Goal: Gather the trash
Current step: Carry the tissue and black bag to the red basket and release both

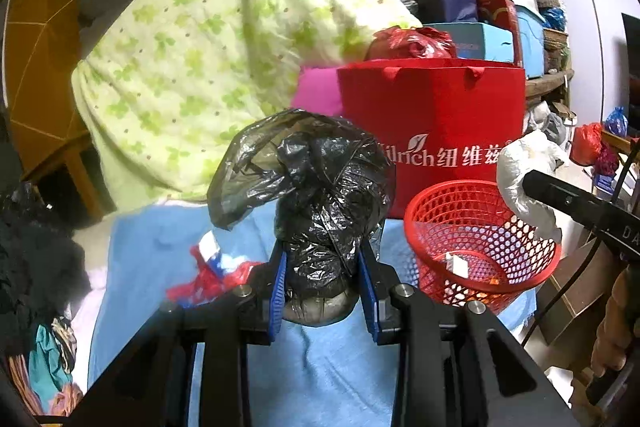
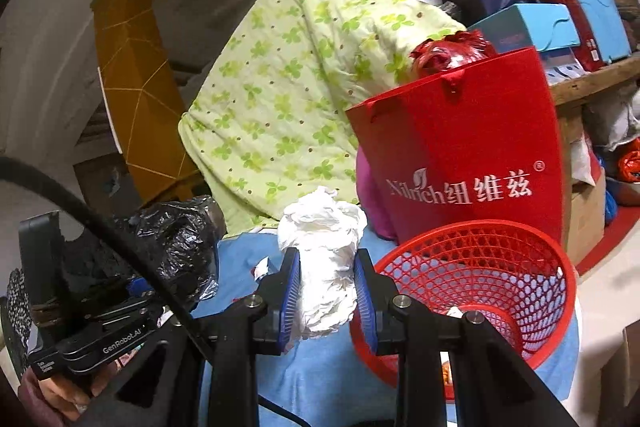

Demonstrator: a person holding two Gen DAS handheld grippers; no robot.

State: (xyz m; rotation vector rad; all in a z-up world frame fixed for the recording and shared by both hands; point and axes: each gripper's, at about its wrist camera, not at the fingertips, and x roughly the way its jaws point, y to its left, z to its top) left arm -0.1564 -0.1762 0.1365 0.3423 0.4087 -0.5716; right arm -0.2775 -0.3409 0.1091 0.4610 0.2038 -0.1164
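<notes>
Blue pads (image 1: 280, 287) of the left tongs (image 1: 324, 279) press on both sides of a crumpled black bag (image 1: 316, 211), which bulges up above the fingertips with a loose grey-clear flap hanging to its left. Those tongs are closed partway, clamped on the bag, above a blue cloth (image 1: 320, 367). Just left of them on the cloth lies a red and white wrapper (image 1: 212, 271).

Seen from the right wrist, the right tongs (image 2: 326, 291) are likewise narrowed onto a white paper wad (image 2: 324, 267), squeezed between their blue pads (image 2: 290, 291), the wad standing well above the tips. From the left view that wad (image 1: 524, 179) shows beside the far rim of the red basket (image 1: 480, 239), raised above it.

The basket sits on the blue cloth just right of both tongs, tilted, with a few small scraps (image 1: 458, 265) on its bottom. Right behind it stands a red paper bag (image 1: 432, 131) with white lettering, a knotted red plastic bag (image 1: 412, 43) poking out of its top. A green-flowered quilt (image 1: 208, 59) is heaped behind, to the left. From the right wrist the left tongs' body (image 2: 92, 339) and the black bag (image 2: 180, 243) appear at lower left, with a black cable (image 2: 100, 223) crossing in front.
</notes>
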